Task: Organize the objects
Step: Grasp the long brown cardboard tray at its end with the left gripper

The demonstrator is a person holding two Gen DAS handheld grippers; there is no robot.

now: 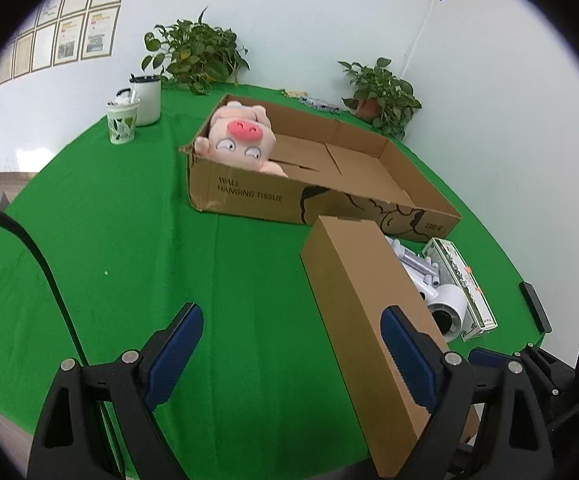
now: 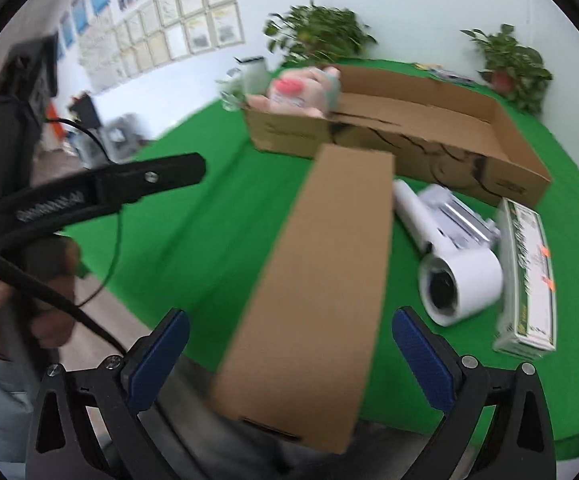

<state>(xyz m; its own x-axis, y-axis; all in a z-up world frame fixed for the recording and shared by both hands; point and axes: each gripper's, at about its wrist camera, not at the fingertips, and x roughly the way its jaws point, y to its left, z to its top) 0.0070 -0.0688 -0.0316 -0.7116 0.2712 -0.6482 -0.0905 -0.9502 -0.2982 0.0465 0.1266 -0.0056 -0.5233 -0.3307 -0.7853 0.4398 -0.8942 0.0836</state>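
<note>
Only started, judging by the layout: plush pig (image 1: 241,136) alone inside the open cardboard box (image 1: 369,168) at the far table side, long carton (image 2: 313,280), paper roll (image 2: 461,284) and green box (image 2: 527,276) near the front edge, left tongs (image 1: 293,356) and right tongs (image 2: 289,360) wide open, gripping nothing.

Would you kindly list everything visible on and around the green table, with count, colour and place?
Open carton: one, brown, table centre.
Plush pig: one, pink, carton's left end.
Long box: one, brown, near edge, between the right gripper's fingers.
White rolls: several, beside the long box.
Printed box: one, green-white, right of rolls.
Cups: two, white and green-patterned, far left.
Potted plants: two, green, far edge.
Framed sheets: many, wall.
Table: one, green cloth.
Left gripper: open.
Right gripper: open.
</note>
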